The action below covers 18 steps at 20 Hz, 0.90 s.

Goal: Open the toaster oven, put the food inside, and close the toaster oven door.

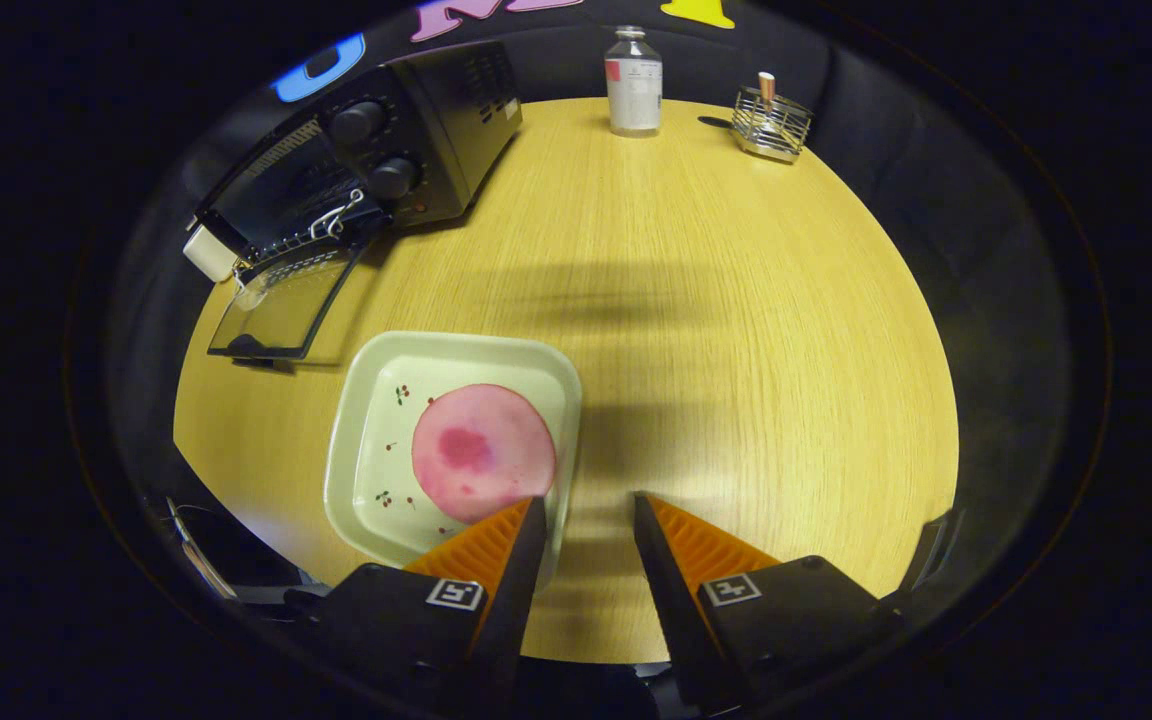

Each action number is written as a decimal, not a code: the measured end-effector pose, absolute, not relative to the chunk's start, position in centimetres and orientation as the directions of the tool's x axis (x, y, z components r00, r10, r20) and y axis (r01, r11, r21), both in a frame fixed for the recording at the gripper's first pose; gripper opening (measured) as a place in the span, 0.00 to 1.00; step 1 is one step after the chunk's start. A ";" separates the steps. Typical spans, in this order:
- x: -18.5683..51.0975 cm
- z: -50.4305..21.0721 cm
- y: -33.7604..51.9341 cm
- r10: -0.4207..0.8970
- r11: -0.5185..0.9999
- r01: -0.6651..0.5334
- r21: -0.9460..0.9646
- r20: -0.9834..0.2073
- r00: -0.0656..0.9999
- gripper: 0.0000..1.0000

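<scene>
The tool hangs above the counter with its two orange, ribbed fingers spread apart and pointing forward, nothing held between them. The tips stand clear of each other with bare counter showing in the gap. Each finger sits on a black mount bearing a small square marker.

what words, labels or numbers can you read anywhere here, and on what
None can be read.
The clear glass bottle carries a white and red label, too small to read.
The black toaster oven, door down, has marks by its knobs, too blurred.
The open gripper wears square black-and-white tags on its orange fingers, patterns, not text.
</scene>
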<state>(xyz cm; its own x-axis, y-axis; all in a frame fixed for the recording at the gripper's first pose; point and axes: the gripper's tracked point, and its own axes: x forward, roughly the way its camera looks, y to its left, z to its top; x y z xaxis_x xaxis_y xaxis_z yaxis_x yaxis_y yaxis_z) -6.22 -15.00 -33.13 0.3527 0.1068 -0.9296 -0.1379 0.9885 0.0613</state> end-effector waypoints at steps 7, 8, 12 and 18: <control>-6.2 -33.6 -13.0 0.177 0.983 -0.094 0.157 -0.946 0.270 0.18; -6.2 -33.6 -12.7 0.202 0.979 -0.082 0.186 -0.945 0.258 0.15; -6.8 -33.3 -11.9 0.308 0.949 -0.005 0.317 -0.919 0.248 0.06; -6.7 -31.8 -12.0 0.353 0.924 0.040 0.379 -0.890 0.288 0.06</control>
